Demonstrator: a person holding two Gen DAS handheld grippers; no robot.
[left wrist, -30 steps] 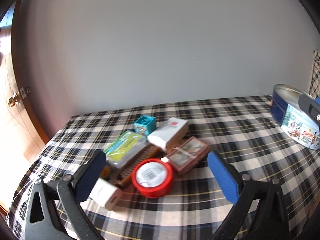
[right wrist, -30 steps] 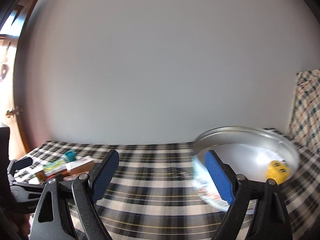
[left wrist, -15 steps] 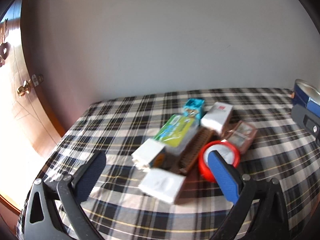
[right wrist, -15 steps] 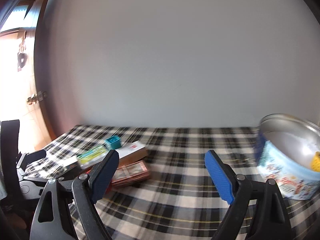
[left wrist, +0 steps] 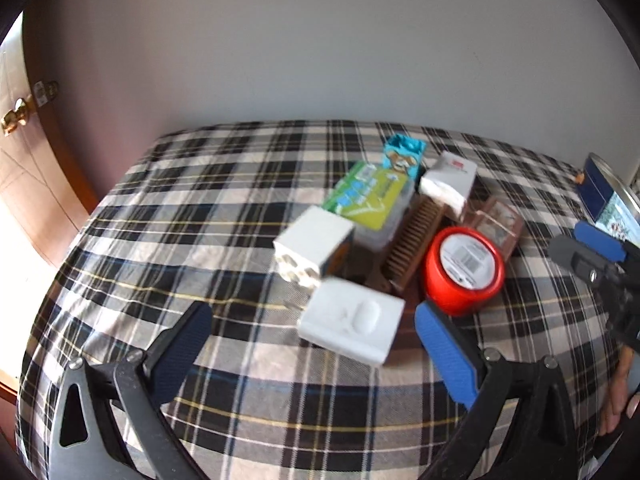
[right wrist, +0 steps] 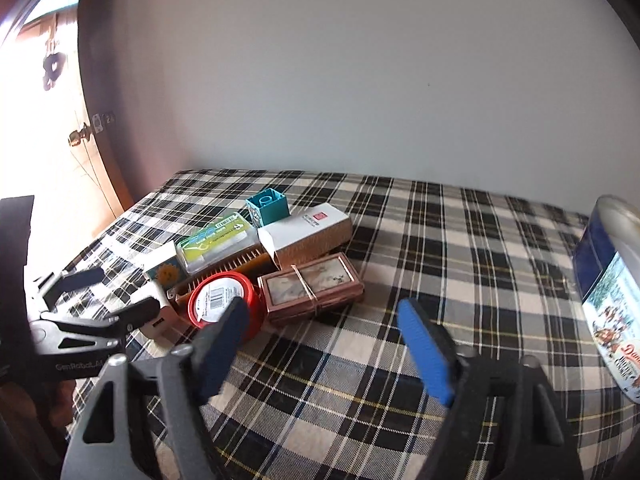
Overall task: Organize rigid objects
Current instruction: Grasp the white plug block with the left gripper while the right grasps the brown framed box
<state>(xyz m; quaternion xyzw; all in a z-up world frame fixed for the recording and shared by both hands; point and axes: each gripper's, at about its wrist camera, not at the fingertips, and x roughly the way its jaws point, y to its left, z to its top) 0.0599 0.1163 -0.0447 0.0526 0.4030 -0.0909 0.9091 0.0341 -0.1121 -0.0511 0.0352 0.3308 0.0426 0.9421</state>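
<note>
The left gripper (left wrist: 312,336) is wide open and holds nothing, and a white box (left wrist: 352,326) lies on the cloth (left wrist: 200,200) between its jaws, not touching them. The right gripper (right wrist: 324,344) has just been closing a bit but is open with only cloth between its jaws. The red tub (right wrist: 224,304) is just past its left jaw, and the tin (right wrist: 608,288) is far off its right jaw.

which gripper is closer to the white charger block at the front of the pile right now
Left. The left gripper hangs open just short of the white charger block, jaws flanking it. The right gripper sits off to its side, beyond the red round container.
</note>
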